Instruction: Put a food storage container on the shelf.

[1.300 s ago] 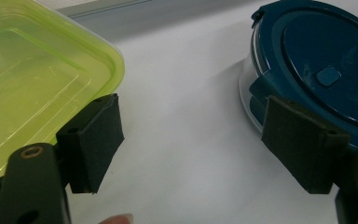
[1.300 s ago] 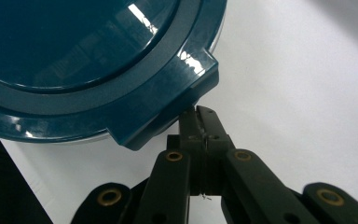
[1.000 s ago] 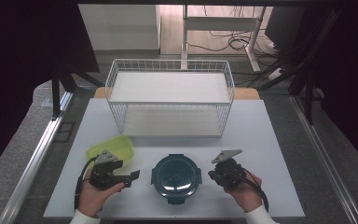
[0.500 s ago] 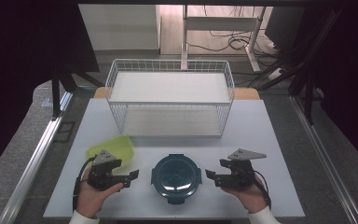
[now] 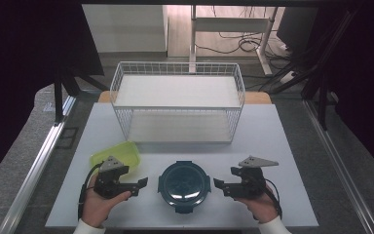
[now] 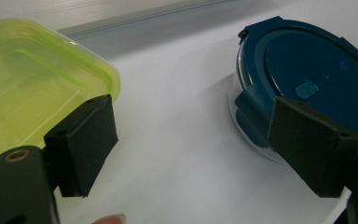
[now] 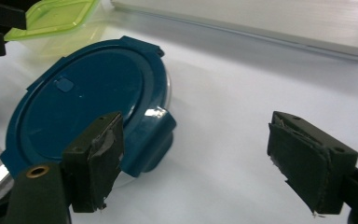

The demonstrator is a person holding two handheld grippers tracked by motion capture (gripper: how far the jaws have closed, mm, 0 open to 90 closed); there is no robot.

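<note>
A round container with a dark blue clip lid [image 5: 184, 185] [image 6: 317, 74] [image 7: 84, 102] sits near the table's front edge. To its left, my left gripper [image 5: 139, 186] [image 6: 196, 158] points at it, open; its jaws have just been opening, with bare table between them. A yellow-green lidded box [image 5: 117, 156] [image 6: 32, 88] [image 7: 56, 18] lies just behind that gripper. Right of the round container, my right gripper [image 5: 220, 187] [image 7: 205, 163] points left at it, open; its jaws have just been opening and hold nothing. One pad stands in front of the lid's side clip [image 7: 151, 135].
A white wire basket [image 5: 177, 100] stands across the back of the white table [image 5: 282, 146]. A metal rail [image 5: 39, 161] runs along the left side. Dark chair and desk legs and cables lie beyond the table.
My right gripper has drawn back a little to the right from the round container, turned level, and its jaws have gone from shut to wide open. The left hand has stayed put.
</note>
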